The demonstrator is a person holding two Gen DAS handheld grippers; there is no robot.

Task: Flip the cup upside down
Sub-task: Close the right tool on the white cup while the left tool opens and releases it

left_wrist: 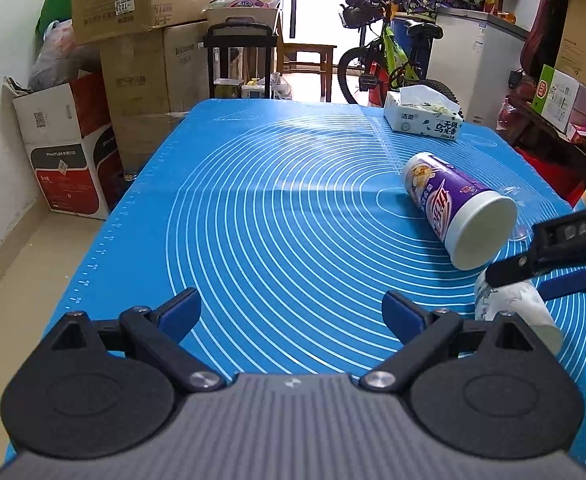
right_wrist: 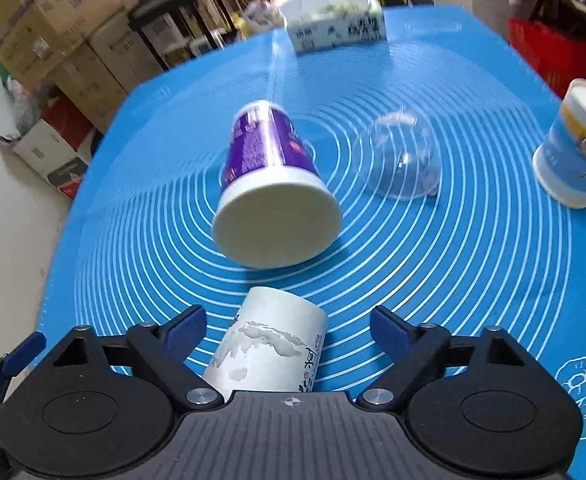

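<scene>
A purple and white cup (right_wrist: pixel 269 184) lies on its side on the blue mat (right_wrist: pixel 433 280), its wide end toward me; it also shows in the left wrist view (left_wrist: pixel 459 210). A white paper cup with ink drawings (right_wrist: pixel 271 350) lies on its side between the open fingers of my right gripper (right_wrist: pixel 289 330), untouched by the pads. It shows at the right of the left wrist view (left_wrist: pixel 511 306), under the right gripper (left_wrist: pixel 549 256). My left gripper (left_wrist: pixel 291 314) is open and empty over the mat's near left part.
A clear plastic dome lid (right_wrist: pixel 399 158) rests right of the purple cup. A blue and yellow cup (right_wrist: pixel 573 152) stands upside down at the mat's right edge. A tissue box (right_wrist: pixel 335 24) sits at the far edge. Cardboard boxes (left_wrist: pixel 133 40) stand beyond the table's left side.
</scene>
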